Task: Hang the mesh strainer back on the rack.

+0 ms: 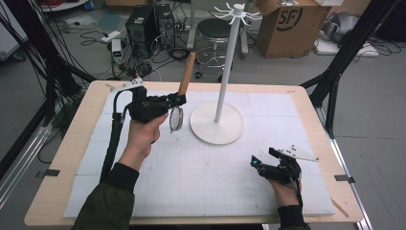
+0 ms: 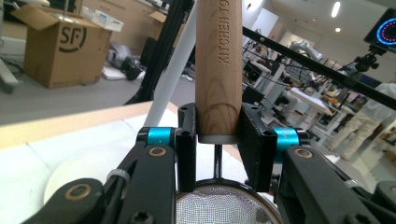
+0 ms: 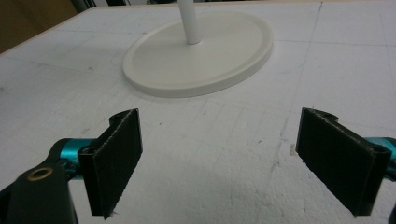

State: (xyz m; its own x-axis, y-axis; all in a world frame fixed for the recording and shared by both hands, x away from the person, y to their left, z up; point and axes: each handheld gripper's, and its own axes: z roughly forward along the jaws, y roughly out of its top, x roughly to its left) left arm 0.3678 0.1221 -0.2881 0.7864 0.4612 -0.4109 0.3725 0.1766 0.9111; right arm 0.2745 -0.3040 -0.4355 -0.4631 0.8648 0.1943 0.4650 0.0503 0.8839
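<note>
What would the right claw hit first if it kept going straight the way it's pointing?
Probably the round white base of the stand: the open right claw points across bare white foam board toward it, though depth is uncertain.

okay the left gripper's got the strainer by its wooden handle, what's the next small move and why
Probably raise the strainer further toward the hooks on top of the white rack. The left gripper is clamped on its wooden handle, the mesh hangs clear of the mat, and the hooks stand well above it. The right gripper rests open.
</note>
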